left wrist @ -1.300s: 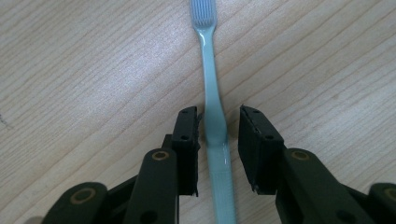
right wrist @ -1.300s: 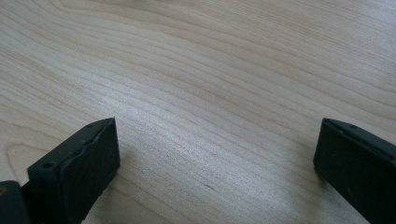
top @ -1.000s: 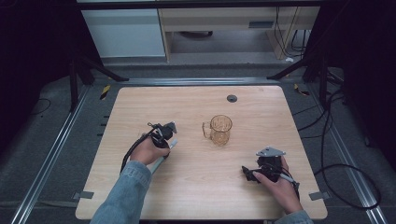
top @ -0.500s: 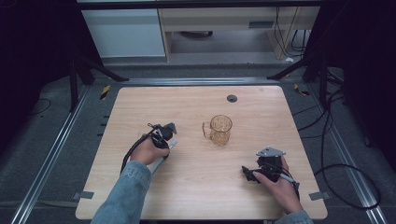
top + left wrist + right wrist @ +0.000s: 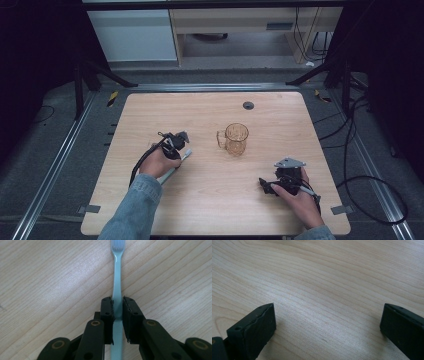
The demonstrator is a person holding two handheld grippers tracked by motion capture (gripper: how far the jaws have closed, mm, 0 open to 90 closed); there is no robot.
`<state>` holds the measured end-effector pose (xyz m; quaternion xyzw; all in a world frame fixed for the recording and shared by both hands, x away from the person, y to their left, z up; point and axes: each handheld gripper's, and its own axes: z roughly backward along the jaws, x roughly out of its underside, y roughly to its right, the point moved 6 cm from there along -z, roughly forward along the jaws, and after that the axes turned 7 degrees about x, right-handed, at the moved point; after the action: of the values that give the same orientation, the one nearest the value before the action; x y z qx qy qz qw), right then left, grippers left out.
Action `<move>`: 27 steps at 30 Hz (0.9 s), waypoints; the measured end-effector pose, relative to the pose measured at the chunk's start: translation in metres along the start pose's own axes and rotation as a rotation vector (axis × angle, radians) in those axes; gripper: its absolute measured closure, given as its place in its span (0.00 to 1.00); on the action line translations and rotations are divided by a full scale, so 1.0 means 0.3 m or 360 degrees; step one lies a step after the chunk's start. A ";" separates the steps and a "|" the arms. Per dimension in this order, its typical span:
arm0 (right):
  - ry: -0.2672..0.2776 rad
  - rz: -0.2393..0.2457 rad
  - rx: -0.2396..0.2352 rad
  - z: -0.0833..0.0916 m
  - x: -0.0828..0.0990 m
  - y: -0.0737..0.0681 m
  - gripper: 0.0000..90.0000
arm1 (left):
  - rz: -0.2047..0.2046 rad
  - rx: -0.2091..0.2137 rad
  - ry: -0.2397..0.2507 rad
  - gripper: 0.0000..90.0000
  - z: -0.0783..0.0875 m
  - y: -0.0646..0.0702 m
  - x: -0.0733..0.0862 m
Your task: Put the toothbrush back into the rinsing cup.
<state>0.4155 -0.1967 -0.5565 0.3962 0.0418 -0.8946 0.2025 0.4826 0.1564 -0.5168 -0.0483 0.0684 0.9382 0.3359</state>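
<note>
Toothbrush (image 5: 117, 277) sits between my left claw's (image 5: 117, 305) pads, pale blue handle clamped on both sides, bristle head pointing away from me along the wood. Jaws have just been closing; they now pinch the handle with no gap either side. The handle runs back under the claw body toward my palm.

From above, the left claw (image 5: 172, 145) sits left of the table's (image 5: 150, 110) centre, closer to the near edge than the far one, and the toothbrush (image 5: 186, 155) pokes out beside it toward the middle. Whether the brush rests on the wood or is just off it, I cannot tell. My left hand (image 5: 159, 164) wraps the grip, denim sleeve (image 5: 131, 210) coming in from the near edge, cable looping off to the left side.

An amber glass mug (image 5: 236, 139) stands upright near the table's centre, handle turned toward the left claw, well apart from the brush.

My right claw (image 5: 267, 186) is down near the near right corner, grey plate on top, right hand (image 5: 300, 200) behind it. In the right gripper view its jaws stand wide apart with bare wood grain between them, gripping nothing.

A small dark round plug (image 5: 248, 105) sits in the tabletop close to the far edge, right of the middle.
</note>
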 end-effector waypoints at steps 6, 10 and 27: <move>0.0000 0.0001 0.0000 0.000 0.000 0.000 0.01 | -0.0011 -0.0009 0.0065 0.87 0.031 0.008 -0.005; 0.0001 0.0001 0.0000 0.000 0.000 0.000 0.01 | -0.0020 -0.0024 0.0108 0.87 0.062 0.008 -0.008; -0.0002 -0.0002 -0.0002 0.001 0.000 0.000 0.01 | -0.0064 -0.0015 0.0241 0.87 0.152 0.040 -0.057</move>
<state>0.4154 -0.1967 -0.5564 0.3956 0.0426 -0.8949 0.2021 0.4861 0.1438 -0.4685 -0.1222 0.0881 0.9252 0.3483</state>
